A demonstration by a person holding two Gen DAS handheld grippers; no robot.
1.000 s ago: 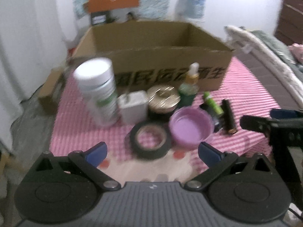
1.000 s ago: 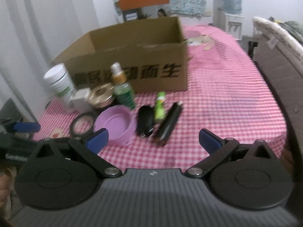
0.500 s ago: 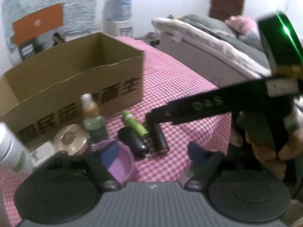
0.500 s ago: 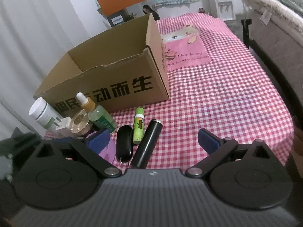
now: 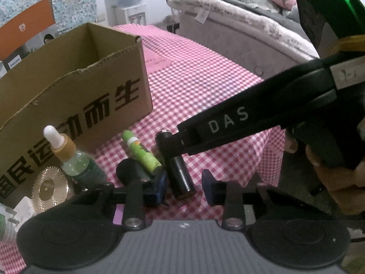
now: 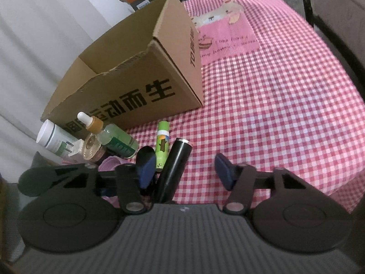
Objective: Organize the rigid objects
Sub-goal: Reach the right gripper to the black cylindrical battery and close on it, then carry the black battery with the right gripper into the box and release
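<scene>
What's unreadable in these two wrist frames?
- Cardboard box floor: hidden by its front wall, both views.
- Purple bowl: mostly behind the right claw, right view.
- White bottle: cut by left edge, left view.
- Black tube: near end under claw body, right view.

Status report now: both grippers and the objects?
Both grippers open, empty. Black cylinder between right fingers, ungripped. Green tube alongside; cardboard box behind.

Grey sofa [image 5: 246,32], white wall [image 6: 41,22]
</scene>
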